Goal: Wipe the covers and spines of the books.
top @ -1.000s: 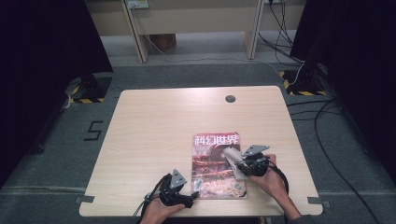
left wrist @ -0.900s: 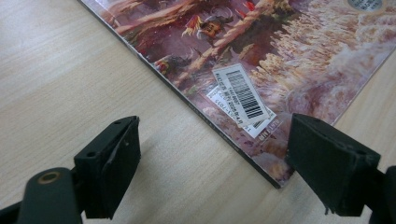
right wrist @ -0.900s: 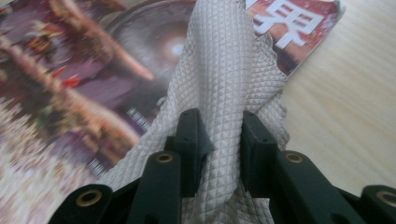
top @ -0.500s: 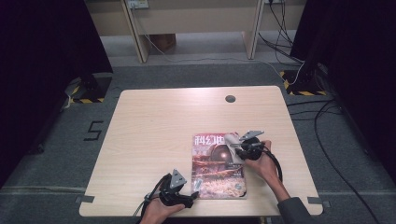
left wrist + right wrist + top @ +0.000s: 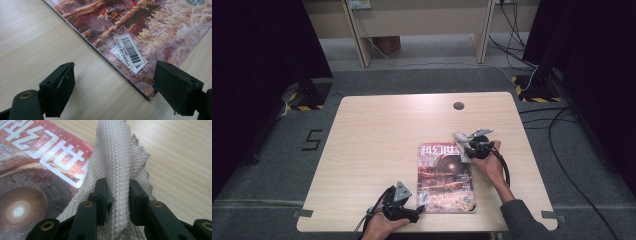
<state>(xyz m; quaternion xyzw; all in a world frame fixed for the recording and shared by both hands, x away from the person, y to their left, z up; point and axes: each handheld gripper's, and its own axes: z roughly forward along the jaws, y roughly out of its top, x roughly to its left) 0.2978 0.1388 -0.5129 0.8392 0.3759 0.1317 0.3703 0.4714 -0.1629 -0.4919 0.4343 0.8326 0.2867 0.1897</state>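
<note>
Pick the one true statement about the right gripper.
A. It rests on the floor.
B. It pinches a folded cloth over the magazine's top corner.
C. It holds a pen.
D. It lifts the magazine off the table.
B: the right gripper has its jaws closed on a quilted cloth that lies partly on the magazine.

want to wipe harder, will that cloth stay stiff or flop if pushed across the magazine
Probably floppy: the cloth folds and bunches where the right claw pinches it. It looks thin and light, with a quilted weave, so it may drag rather than slide on the glossy magazine.
</note>
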